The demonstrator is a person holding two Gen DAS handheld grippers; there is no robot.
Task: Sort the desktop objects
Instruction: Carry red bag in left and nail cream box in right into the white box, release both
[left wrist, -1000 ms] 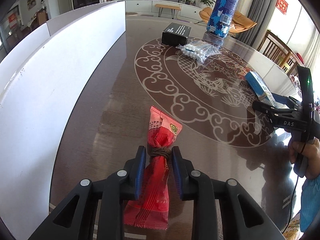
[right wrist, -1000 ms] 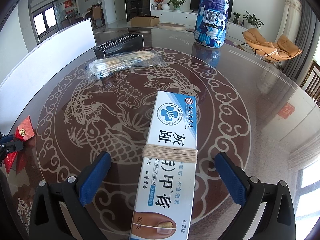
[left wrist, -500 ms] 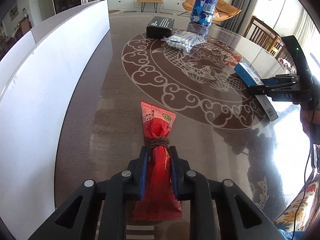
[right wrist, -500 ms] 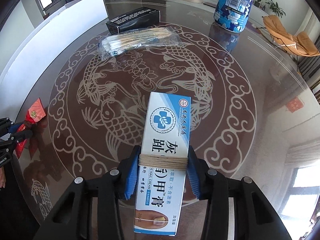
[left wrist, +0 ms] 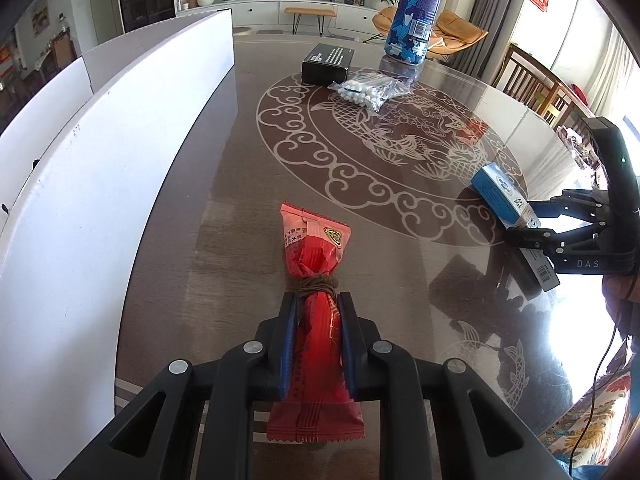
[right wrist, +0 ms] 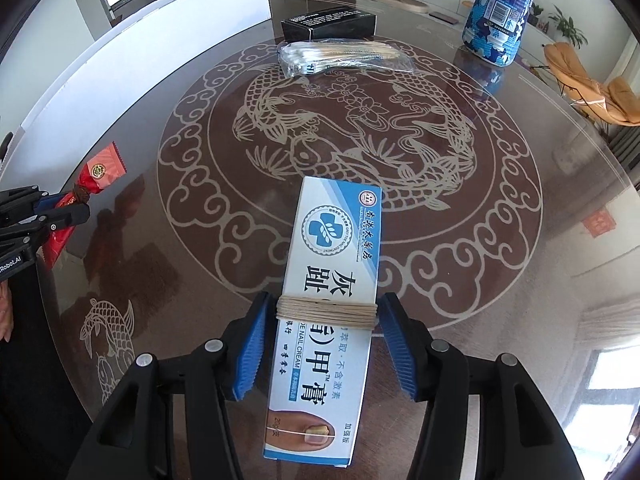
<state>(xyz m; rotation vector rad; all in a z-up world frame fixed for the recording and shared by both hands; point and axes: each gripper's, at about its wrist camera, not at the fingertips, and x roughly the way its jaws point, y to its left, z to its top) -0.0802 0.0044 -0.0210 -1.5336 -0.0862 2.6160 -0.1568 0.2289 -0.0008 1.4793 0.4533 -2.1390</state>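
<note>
My left gripper (left wrist: 318, 312) is shut on a red snack packet (left wrist: 316, 264) tied with brown twine and holds it off the dark glass table (left wrist: 240, 200). The packet also shows in the right wrist view (right wrist: 96, 172). My right gripper (right wrist: 326, 316) is shut on a blue and white nail cream box (right wrist: 332, 260) bound with twine, lifted above the table. The box also shows at the right of the left wrist view (left wrist: 504, 200), with the right gripper (left wrist: 532, 224) around it.
A bag of cotton swabs (right wrist: 344, 56), a black box (right wrist: 328, 26) and a tall blue patterned canister (right wrist: 500, 12) stand at the far side of the table. A white board wall (left wrist: 80, 200) runs along the table's left edge.
Both grippers closed on their objects: the left on the red packet, the right on the nail cream box. Both objects have since lifted off the table.
</note>
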